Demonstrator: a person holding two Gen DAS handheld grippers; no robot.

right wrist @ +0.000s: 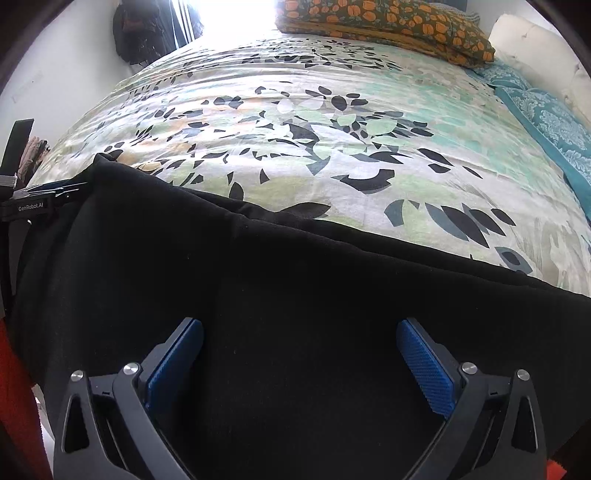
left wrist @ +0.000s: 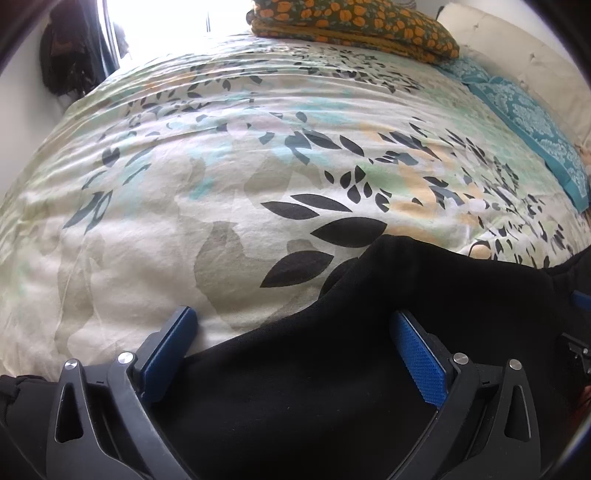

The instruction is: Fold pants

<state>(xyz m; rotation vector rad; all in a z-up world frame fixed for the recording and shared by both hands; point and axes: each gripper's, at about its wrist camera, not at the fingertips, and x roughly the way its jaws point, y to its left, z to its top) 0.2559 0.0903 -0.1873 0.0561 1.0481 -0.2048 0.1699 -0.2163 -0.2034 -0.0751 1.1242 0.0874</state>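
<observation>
Left gripper (left wrist: 293, 323) wide open, nothing pinched; left pad (left wrist: 168, 352) over the bedspread (left wrist: 184, 177), right pad over black pants (left wrist: 332, 387). Pants lie along the near edge of the bed. Right gripper (right wrist: 300, 336) also fully spread, empty, hovering over the flat pants (right wrist: 277, 288).

Step looks like re-grip for a fold. Advice: pinch the near hem at both ends, take all layers, lift evenly, keep the cloth taut.

No containers in view.

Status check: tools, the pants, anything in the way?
Left tool open, right tool open, both over the black pants, gripping nothing. Pants lie at the near edge of the floral bedspread. Nothing in the way; pillows far off.
</observation>
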